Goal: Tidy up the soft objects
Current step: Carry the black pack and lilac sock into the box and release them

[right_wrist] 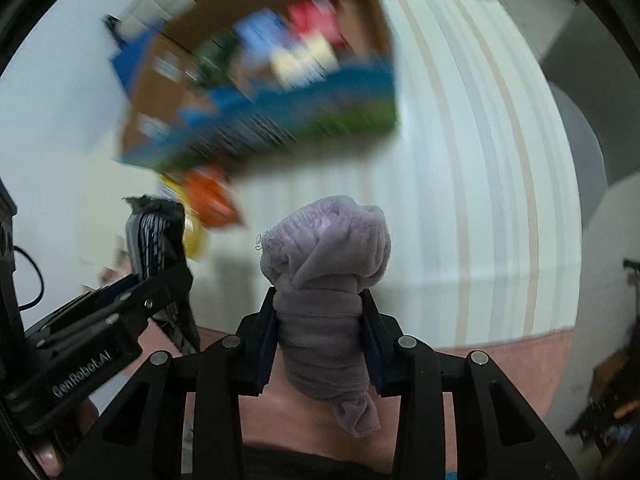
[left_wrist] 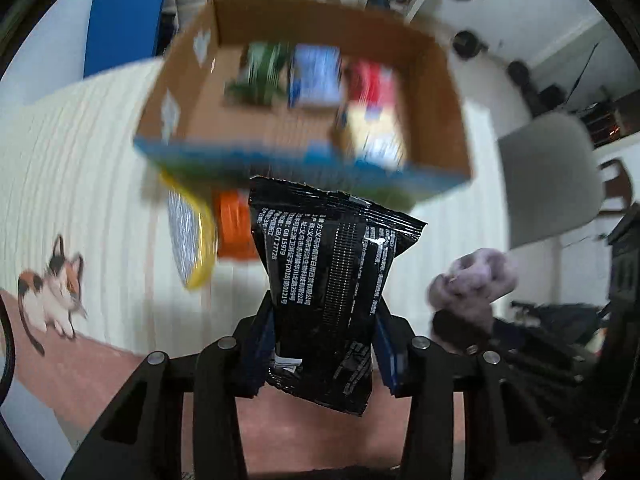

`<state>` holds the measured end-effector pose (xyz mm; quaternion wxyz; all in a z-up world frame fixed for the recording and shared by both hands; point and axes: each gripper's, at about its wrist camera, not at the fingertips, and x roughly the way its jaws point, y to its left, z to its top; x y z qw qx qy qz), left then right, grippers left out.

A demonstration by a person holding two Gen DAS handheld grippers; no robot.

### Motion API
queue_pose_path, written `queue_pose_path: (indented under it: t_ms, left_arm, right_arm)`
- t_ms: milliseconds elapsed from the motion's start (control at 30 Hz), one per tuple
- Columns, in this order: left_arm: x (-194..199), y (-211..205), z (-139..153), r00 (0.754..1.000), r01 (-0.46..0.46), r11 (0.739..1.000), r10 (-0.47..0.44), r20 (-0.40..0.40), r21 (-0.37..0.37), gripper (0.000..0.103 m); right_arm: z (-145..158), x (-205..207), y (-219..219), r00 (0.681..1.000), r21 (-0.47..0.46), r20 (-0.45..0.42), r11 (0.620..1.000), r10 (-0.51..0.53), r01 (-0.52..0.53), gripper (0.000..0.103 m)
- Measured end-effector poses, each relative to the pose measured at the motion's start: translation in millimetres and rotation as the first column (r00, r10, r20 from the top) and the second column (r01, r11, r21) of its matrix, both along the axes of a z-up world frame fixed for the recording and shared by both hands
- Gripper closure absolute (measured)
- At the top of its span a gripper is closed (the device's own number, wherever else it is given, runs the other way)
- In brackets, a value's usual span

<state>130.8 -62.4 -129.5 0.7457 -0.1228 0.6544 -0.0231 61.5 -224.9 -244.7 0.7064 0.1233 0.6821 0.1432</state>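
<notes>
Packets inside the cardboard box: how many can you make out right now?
4, though blur may hide more: green packet at back left, blue packet back centre, red packet back right, yellow-white packet front right of the cardboard box.

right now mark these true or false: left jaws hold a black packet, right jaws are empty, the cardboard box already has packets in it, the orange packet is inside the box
1. The left gripper holds a black packet. True.
2. The right gripper is empty. False: its jaws are shut on a rolled purple cloth.
3. The cardboard box already has packets in it. True: green, blue, red and yellow ones, though blurred.
4. The orange packet is inside the box. False: it lies outside, on the striped cloth in front of the box.
</notes>
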Motion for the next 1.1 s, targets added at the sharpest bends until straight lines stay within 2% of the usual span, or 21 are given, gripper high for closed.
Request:
queue_pose_path:
  t_ms: [67,100,167,233,300,433,500,667,900,1100]
  left_arm:
    - [20,13,17,1.0,-0.003,1.0,0.003,0.011,-0.017,0.063]
    - [22,21,14,1.0,-0.009,1.0,0.009,0.013,-0.017,0.063]
    - [54,39,20,1.0,-0.022,1.0,0.022,0.015,0.003,0.063]
    - [71,49,9,0.999,-0.045,0.999,0.045,0.0,0.018,0.063]
    - [93,68,-5,0.996,-0.075,0.997,0.075,-0.047,0.004,0.063]
    - [128,92,-48,0.984,-0.102,0.994,0.095,-0.149,-0.042,0.063]
    - [140,97,-60,0.978,-0.115,0.992,0.104,-0.183,-0.051,0.063]
    - [165,104,-100,0.956,-0.112,0.991,0.085,-0.281,-0.08,0.063]
    - [172,102,-135,0.935,-0.095,0.99,0.052,-0.35,-0.107,0.062]
    - [174,93,-150,0.923,-0.064,0.992,0.016,-0.384,-0.112,0.06]
  right_arm:
    - [29,21,7,0.999,0.044,0.034,0.999,0.004,-0.005,0.064]
    - [39,31,15,0.999,0.061,0.046,0.998,0.007,-0.009,0.064]
    - [54,53,27,0.998,0.079,0.066,0.997,0.01,-0.015,0.064]
    - [61,74,43,0.997,0.08,0.082,0.997,0.007,-0.014,0.064]
    - [61,99,58,0.996,0.078,0.084,0.997,0.004,-0.011,0.064]
    - [41,142,90,0.998,0.067,0.057,0.998,-0.009,0.005,0.064]
    - [25,163,108,0.999,0.053,0.032,0.999,-0.014,0.012,0.064]
    - [-15,195,139,1.0,-0.002,-0.009,1.0,-0.01,0.01,0.064]
    - [-52,209,150,0.998,-0.039,-0.056,0.999,-0.011,0.009,0.064]
    - [-66,214,149,0.997,-0.053,-0.074,0.999,-0.007,0.003,0.064]
